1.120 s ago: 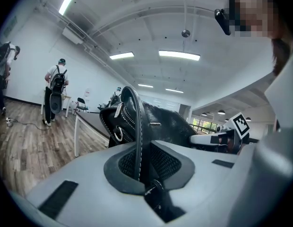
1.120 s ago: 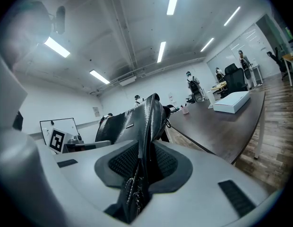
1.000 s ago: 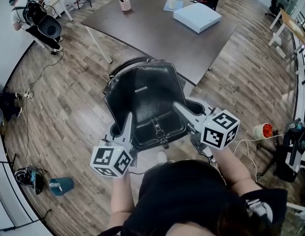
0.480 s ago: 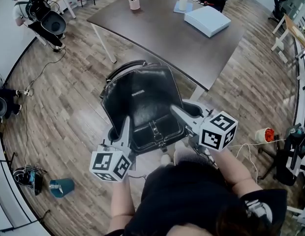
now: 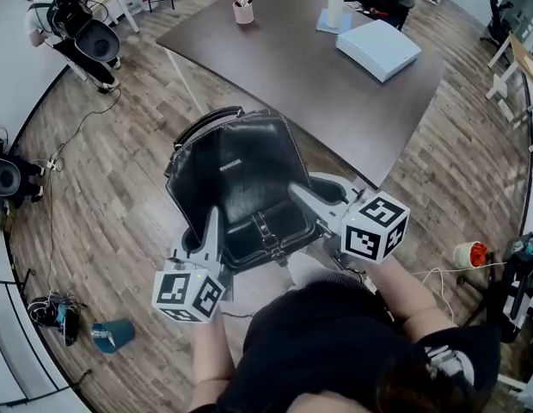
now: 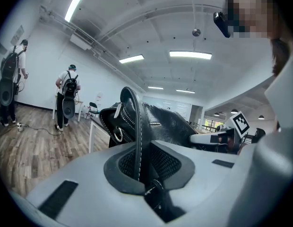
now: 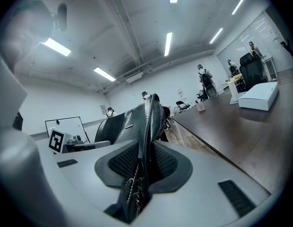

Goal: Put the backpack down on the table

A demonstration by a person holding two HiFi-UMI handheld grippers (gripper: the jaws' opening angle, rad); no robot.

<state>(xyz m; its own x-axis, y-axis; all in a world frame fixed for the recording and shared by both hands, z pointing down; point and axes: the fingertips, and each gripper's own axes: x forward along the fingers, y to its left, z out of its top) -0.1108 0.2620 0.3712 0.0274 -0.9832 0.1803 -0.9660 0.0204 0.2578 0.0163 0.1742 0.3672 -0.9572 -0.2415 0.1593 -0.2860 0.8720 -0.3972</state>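
A black leather backpack (image 5: 236,175) hangs in the air between my two grippers, its front flap facing up, just short of the near corner of the dark brown table (image 5: 309,67). My left gripper (image 5: 206,231) is shut on a black strap at the bag's left side; the left gripper view shows the strap (image 6: 137,126) running up from the closed left gripper (image 6: 139,162). My right gripper (image 5: 305,198) is shut on the bag's right side. In the right gripper view the zipped edge (image 7: 149,122) is clamped in the right gripper (image 7: 144,167), with the table (image 7: 231,126) to the right.
On the table stand a white box (image 5: 378,48), a pen cup (image 5: 243,11) and a white cylinder (image 5: 335,9). A person wearing gear (image 5: 56,20) stands far left. Cables and a teal object (image 5: 112,334) lie on the wooden floor, and a red object (image 5: 473,254) lies at the right.
Both grippers have carried the backpack forward towards the table. The table's near corner now lies closer to the bag's top.
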